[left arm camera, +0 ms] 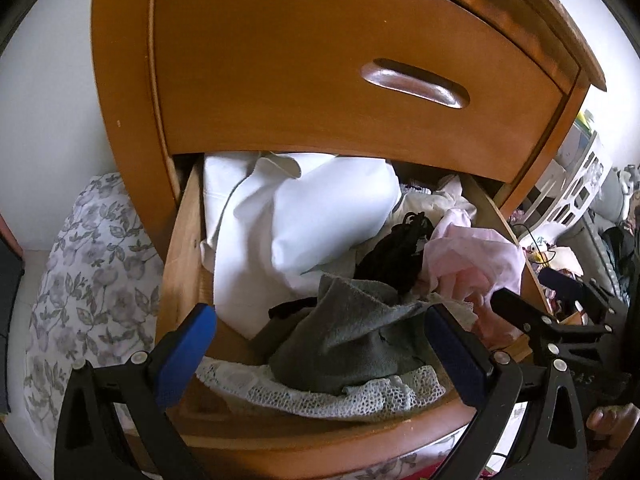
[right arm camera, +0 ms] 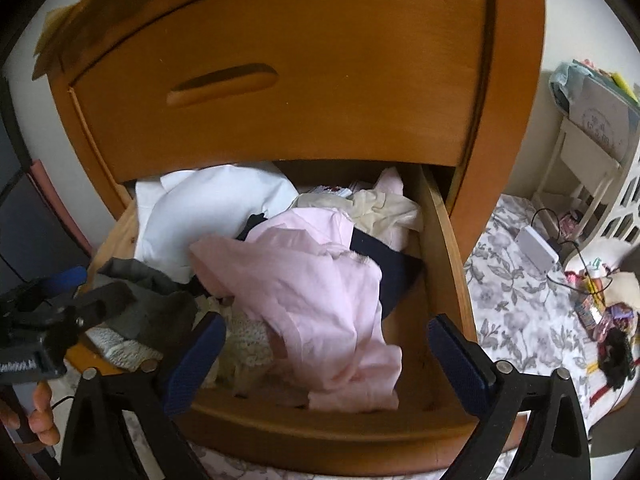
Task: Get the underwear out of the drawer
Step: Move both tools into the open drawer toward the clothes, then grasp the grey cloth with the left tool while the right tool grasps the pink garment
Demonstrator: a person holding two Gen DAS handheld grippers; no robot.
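Observation:
The lower wooden drawer point(left arm camera: 182, 264) point(right arm camera: 442, 240) stands pulled out and is full of clothes. A grey garment point(left arm camera: 352, 336) point(right arm camera: 148, 292) lies at the front over pale lace point(left arm camera: 332, 396). A white cloth point(left arm camera: 288, 220) point(right arm camera: 208, 208) fills the back left, with a black piece point(left arm camera: 396, 252) and a pink garment point(left arm camera: 472, 264) point(right arm camera: 316, 288) to the right. My left gripper point(left arm camera: 320, 344) hangs open over the grey garment. My right gripper point(right arm camera: 324, 356) is open above the pink garment, nothing held; it also shows in the left wrist view as the right gripper point(left arm camera: 520, 312).
A shut upper drawer point(left arm camera: 360, 80) with a recessed handle point(left arm camera: 416, 84) overhangs the open one. Floral bedding point(left arm camera: 92, 280) point(right arm camera: 516, 292) lies on both sides. A white box with a cable point(right arm camera: 536, 248), small clutter point(right arm camera: 600, 312) and white furniture point(right arm camera: 588, 160) sit at right.

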